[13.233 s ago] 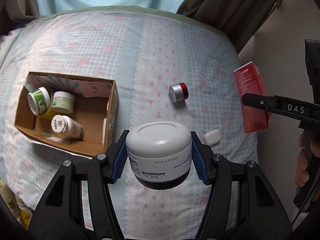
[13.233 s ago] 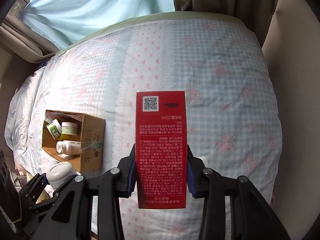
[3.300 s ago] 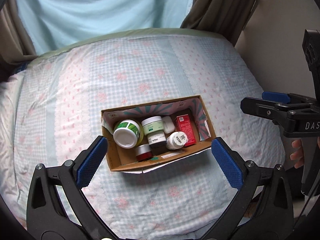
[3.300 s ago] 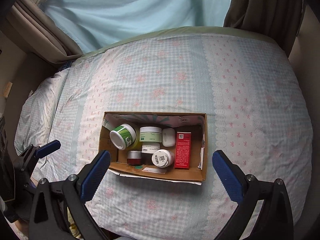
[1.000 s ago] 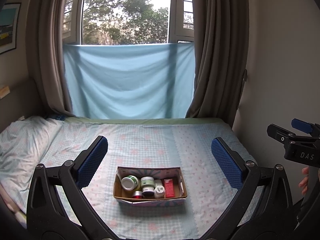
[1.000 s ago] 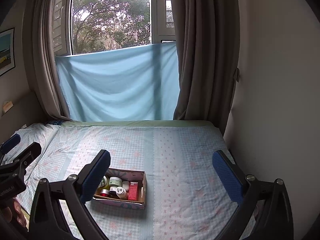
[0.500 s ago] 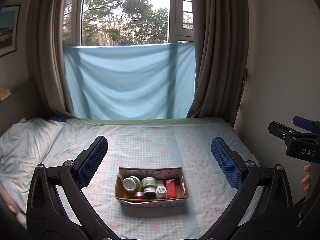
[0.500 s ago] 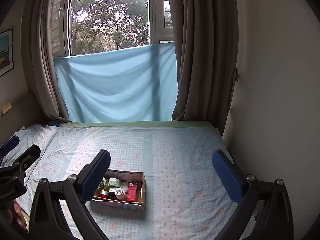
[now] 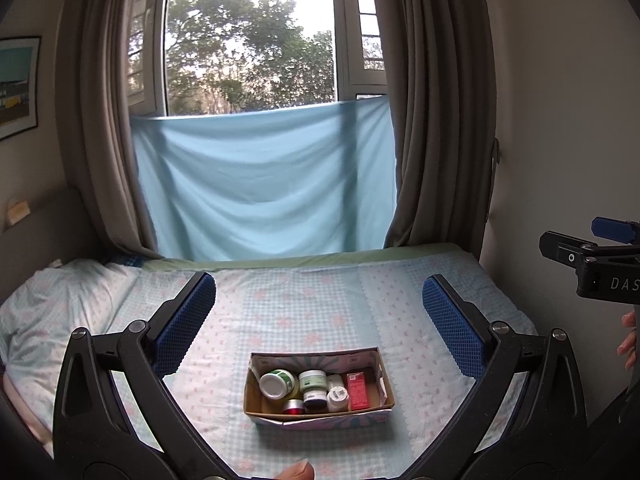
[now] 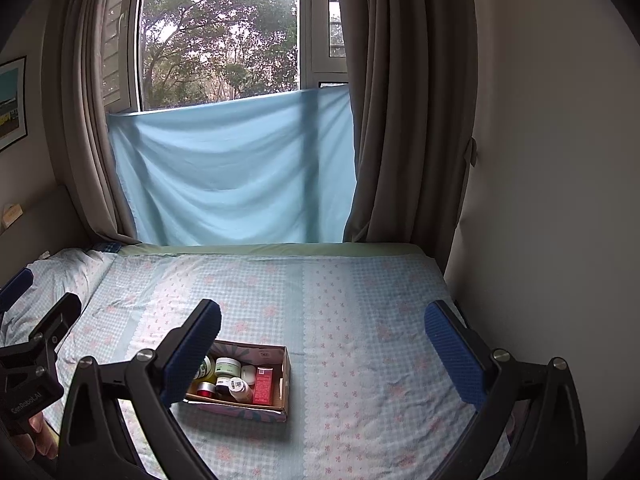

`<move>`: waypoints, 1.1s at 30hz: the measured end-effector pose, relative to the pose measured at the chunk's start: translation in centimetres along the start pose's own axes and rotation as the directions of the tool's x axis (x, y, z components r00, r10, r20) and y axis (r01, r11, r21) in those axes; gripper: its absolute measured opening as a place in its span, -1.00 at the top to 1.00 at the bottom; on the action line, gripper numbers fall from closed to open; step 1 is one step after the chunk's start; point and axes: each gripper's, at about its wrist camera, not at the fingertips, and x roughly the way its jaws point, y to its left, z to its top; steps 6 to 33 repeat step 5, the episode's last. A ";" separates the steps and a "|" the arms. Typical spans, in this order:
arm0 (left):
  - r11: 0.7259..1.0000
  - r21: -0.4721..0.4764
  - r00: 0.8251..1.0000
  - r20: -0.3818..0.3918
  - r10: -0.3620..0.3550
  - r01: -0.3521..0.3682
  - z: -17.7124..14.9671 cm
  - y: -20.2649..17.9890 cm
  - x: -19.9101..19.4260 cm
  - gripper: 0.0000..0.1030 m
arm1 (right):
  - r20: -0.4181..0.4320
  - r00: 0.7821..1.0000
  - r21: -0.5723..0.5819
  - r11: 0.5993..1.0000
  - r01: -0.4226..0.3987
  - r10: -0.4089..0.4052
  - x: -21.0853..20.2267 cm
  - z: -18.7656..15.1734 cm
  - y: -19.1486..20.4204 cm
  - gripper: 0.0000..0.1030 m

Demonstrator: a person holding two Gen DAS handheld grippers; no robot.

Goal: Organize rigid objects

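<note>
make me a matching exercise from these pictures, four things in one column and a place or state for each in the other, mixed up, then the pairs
Things:
1. red carton
2. cardboard box
3. left claw
4. blue sheet

Places or states:
a. hung across the lower window
b. wide open, holding nothing
c. lying at the right end inside the box
d. resting on the checked bedspread

Pairs: 1-c, 2-d, 3-b, 4-a

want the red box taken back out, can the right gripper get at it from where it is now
Probably yes. The right gripper is open, empty and held back from the cardboard box. The red box lies at the open-topped box's right end, uncovered, though a white bottle sits close against its left side.
</note>
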 end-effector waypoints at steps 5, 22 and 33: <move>1.000 -0.008 0.999 -0.023 -0.024 0.024 -0.1 0.3 1.5 -1.00 | -0.011 1.000 0.003 1.000 0.007 -0.007 1.0 0.3 0.1 -0.97; 1.000 -0.008 0.999 -0.023 -0.024 0.024 -0.1 0.3 1.5 -1.00 | -0.011 1.000 0.003 1.000 0.007 -0.007 1.0 0.3 0.1 -0.97; 1.000 -0.008 0.999 -0.023 -0.024 0.024 -0.1 0.3 1.5 -1.00 | -0.011 1.000 0.003 1.000 0.007 -0.007 1.0 0.3 0.1 -0.97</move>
